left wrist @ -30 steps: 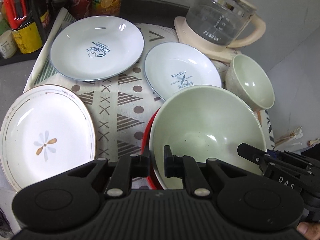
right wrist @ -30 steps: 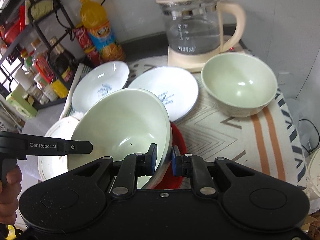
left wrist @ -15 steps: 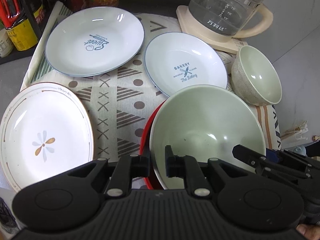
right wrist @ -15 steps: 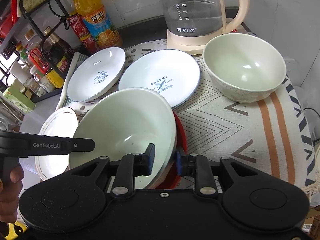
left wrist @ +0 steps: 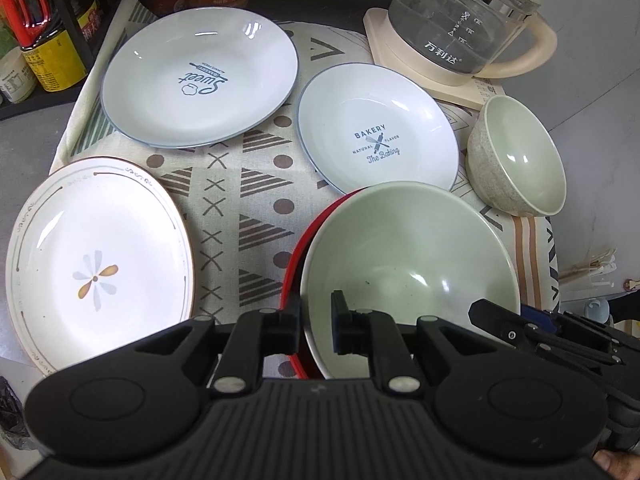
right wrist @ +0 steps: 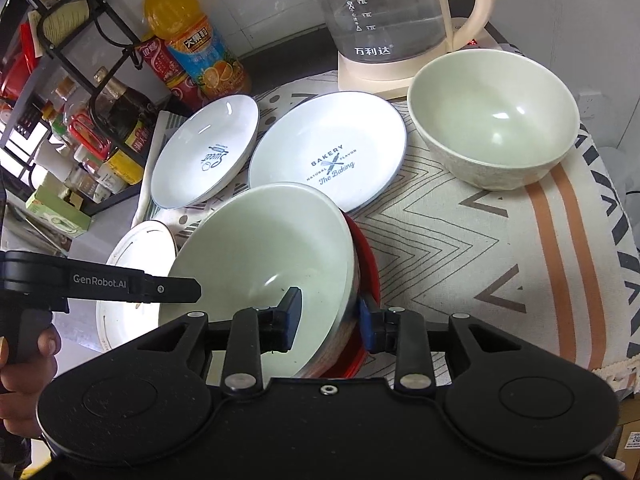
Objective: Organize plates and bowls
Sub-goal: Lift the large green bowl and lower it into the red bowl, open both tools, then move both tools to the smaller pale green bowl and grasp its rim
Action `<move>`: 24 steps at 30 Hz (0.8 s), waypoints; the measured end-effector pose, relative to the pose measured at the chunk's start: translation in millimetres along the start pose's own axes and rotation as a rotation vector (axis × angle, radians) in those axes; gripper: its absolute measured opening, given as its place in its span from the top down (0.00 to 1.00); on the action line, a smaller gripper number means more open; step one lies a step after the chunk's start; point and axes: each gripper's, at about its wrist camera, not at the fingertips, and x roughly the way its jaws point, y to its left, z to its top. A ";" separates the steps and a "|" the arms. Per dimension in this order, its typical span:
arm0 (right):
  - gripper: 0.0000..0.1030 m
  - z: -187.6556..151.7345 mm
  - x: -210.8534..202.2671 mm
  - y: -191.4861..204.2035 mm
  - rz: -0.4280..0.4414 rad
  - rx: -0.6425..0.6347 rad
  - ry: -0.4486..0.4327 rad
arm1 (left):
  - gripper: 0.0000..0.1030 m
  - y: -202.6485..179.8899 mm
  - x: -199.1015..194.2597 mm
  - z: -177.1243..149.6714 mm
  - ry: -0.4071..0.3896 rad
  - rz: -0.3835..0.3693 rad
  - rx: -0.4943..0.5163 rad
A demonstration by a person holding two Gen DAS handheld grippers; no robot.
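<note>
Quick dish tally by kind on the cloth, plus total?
Green bowls: 2 – large green bowl, small green bowl
Red dish under the large bowl: 1 – red dish
Blue-rimmed white plates: 2 – Sweet plate, Bakery plate
Flower plate: 1 – flower plate
Total: 6

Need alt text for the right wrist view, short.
The right claw straddles the rim of a large green bowl nested in a red dish, jaws opening. Behind lie two white plates, a smaller green bowl and a glass kettle.
</note>
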 end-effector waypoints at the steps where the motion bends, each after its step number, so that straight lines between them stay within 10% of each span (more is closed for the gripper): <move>1: 0.70 0.0 -0.5 0.0 0.002 -0.002 0.002 | 0.87 -0.1 -1.6 0.4 -0.001 0.005 -0.003; 24: 0.36 11.5 -38.1 -50.3 -0.063 0.047 -0.148 | 0.41 -71.0 -3.3 34.0 -0.118 -0.024 0.082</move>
